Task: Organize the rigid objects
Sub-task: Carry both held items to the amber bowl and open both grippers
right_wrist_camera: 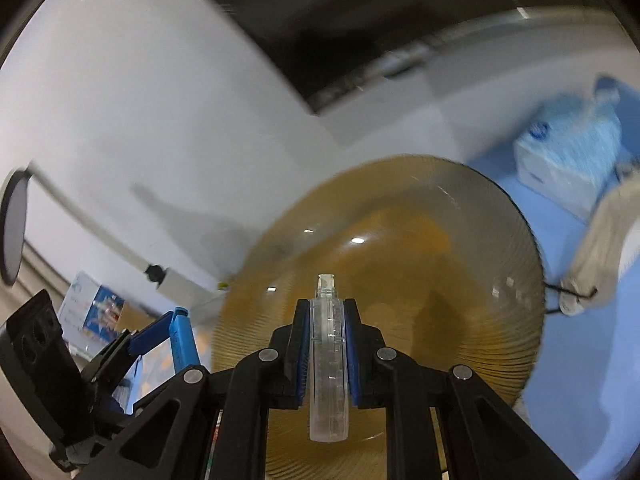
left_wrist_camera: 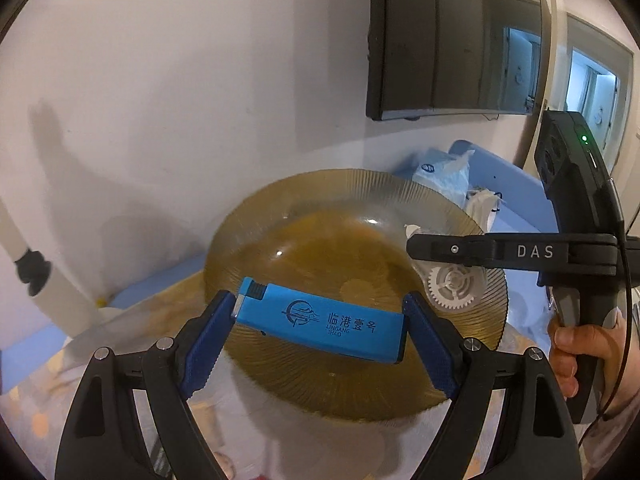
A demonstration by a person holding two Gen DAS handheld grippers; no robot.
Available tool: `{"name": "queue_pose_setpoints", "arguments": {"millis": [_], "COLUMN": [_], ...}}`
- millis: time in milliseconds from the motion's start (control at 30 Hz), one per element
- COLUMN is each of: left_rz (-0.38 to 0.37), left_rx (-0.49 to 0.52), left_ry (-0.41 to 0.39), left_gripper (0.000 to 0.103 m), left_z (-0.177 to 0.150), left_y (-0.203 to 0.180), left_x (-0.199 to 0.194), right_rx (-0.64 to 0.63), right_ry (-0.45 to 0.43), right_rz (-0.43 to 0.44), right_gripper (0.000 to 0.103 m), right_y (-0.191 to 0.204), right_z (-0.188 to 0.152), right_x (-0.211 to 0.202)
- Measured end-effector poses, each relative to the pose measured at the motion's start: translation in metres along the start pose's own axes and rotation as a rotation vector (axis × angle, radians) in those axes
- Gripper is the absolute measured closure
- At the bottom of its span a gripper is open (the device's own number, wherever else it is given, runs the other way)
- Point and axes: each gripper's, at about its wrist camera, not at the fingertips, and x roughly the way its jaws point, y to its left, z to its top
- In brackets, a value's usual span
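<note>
My left gripper [left_wrist_camera: 320,316] is shut on a blue lighter [left_wrist_camera: 320,318] with printed lettering, held crosswise above an amber ribbed glass plate [left_wrist_camera: 320,240]. My right gripper [right_wrist_camera: 327,340] is shut on a white plastic gear wheel [right_wrist_camera: 328,360], seen edge-on, above the same plate [right_wrist_camera: 440,280]. In the left wrist view the right gripper [left_wrist_camera: 452,268] reaches in from the right with the white gear [left_wrist_camera: 454,286] hanging under its fingers over the plate's right side. In the right wrist view the left gripper [right_wrist_camera: 160,336] with the lighter [right_wrist_camera: 184,340] is at lower left.
The plate lies on a patterned cloth against a white wall. A blue surface [left_wrist_camera: 516,188] behind holds a plastic bag [left_wrist_camera: 444,174] and white items. A dark monitor [left_wrist_camera: 448,40] hangs on the wall. A white tube with a black clamp [left_wrist_camera: 34,268] stands at left.
</note>
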Motion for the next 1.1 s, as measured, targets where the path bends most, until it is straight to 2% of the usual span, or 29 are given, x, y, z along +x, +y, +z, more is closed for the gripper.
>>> {"name": "queue_pose_setpoints", "arguments": {"millis": [167, 200, 233, 267, 300, 333, 400, 467, 600, 767, 967, 1100], "left_rz": [-0.02, -0.045, -0.104, -0.143, -0.164, -0.132, -0.057, -0.026, 0.025, 0.158, 0.303, 0.343], "left_rx": [-0.038, -0.05, -0.066, -0.078, -0.086, -0.075, -0.036, -0.022, -0.056, -0.11, -0.193, -0.244], "left_ry": [0.028, 0.042, 0.079, 0.102, 0.112, 0.094, 0.053, 0.03, 0.004, -0.034, -0.011, 0.031], "left_gripper": [0.019, 0.014, 0.005, 0.0, 0.0, 0.001, 0.001, 0.001, 0.001, 0.001, 0.001, 0.001], "left_z": [0.003, 0.002, 0.001, 0.001, 0.001, 0.0, -0.001, -0.001, -0.002, -0.015, -0.061, -0.1], "left_y": [0.007, 0.01, 0.014, 0.016, 0.018, 0.019, 0.02, 0.024, 0.048, 0.095, 0.148, 0.166], "left_x": [0.011, 0.013, 0.015, 0.017, 0.016, 0.01, -0.002, -0.016, -0.051, -0.104, -0.146, -0.147], "right_rx": [0.013, 0.019, 0.026, 0.032, 0.03, 0.023, 0.015, -0.016, -0.101, -0.198, -0.29, -0.384], "right_ry": [0.008, 0.004, -0.001, -0.008, -0.019, -0.032, -0.035, -0.02, -0.032, -0.03, 0.008, 0.051], "right_rz": [0.003, 0.012, 0.03, 0.041, 0.059, 0.094, 0.121, 0.122, 0.118, 0.114, 0.13, 0.128], "right_gripper": [0.088, 0.08, 0.069, 0.031, 0.009, 0.001, 0.0, 0.0, 0.0, 0.0, 0.0, 0.0], "right_y": [-0.009, -0.008, -0.007, -0.004, -0.002, 0.003, 0.016, 0.034, 0.069, 0.115, 0.161, 0.183], "right_z": [0.003, 0.005, 0.005, 0.006, 0.008, 0.009, 0.012, 0.014, 0.013, -0.002, -0.036, -0.07], "right_x": [0.002, 0.002, 0.002, 0.002, 0.001, -0.001, -0.004, -0.007, -0.02, -0.03, -0.022, -0.006]}}
